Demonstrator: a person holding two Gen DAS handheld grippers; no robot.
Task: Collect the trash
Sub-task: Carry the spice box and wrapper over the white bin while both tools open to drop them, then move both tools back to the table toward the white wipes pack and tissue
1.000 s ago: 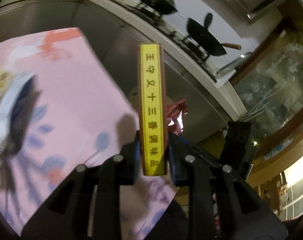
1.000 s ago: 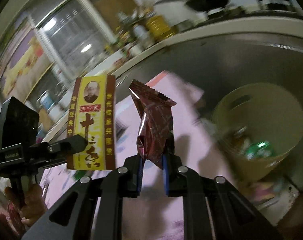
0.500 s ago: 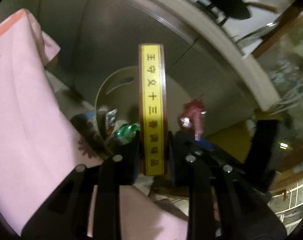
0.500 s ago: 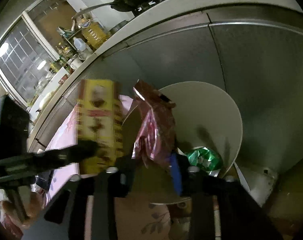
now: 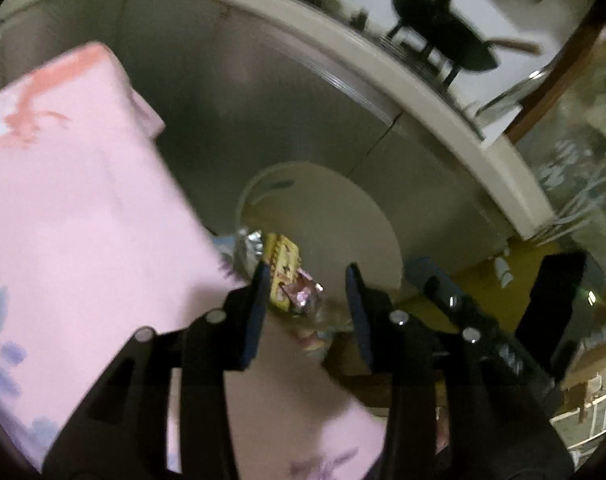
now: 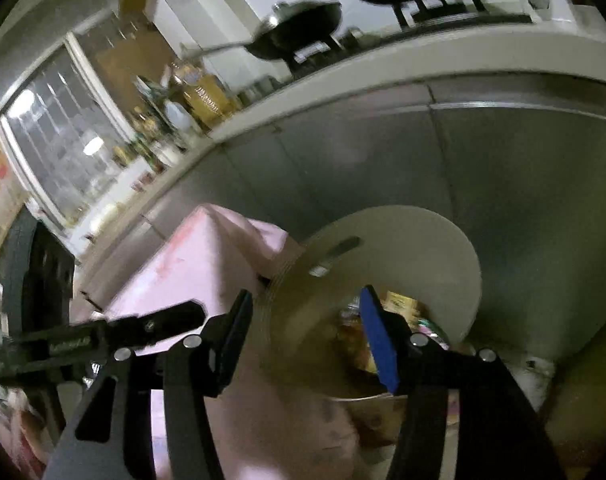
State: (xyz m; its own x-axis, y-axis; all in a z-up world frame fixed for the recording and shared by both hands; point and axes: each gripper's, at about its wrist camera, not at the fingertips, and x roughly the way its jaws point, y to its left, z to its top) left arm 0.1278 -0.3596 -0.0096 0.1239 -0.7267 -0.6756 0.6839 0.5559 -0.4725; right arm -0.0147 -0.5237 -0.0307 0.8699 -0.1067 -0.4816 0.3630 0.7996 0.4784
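My left gripper (image 5: 307, 280) hangs over the cream bin (image 5: 335, 208), its jaws opening and its pads touching nothing. Just past its fingers, down in the bin, are the yellow box (image 5: 281, 264) and a red foil wrapper (image 5: 303, 292). My right gripper (image 6: 307, 312) is over the same bin (image 6: 403, 248), its jaws also opening with nothing between them. Mixed trash (image 6: 399, 304) shows inside, partly hidden by the blue pad. The two grippers are side by side: a black finger (image 6: 163, 320) of the left one shows in the right wrist view.
A table with a pink flowered cloth (image 5: 83, 200) stands against the bin's left side. Grey steel cabinet fronts (image 6: 503, 168) rise behind the bin under a white counter (image 5: 403, 80) with black woks on a stove. Yellowish floor (image 5: 503, 300) lies to the right.
Both grippers swung from above the pink table to over the bin and opened. The yellow box left the left jaws and the red wrapper left the right jaws; both now lie in the bin.
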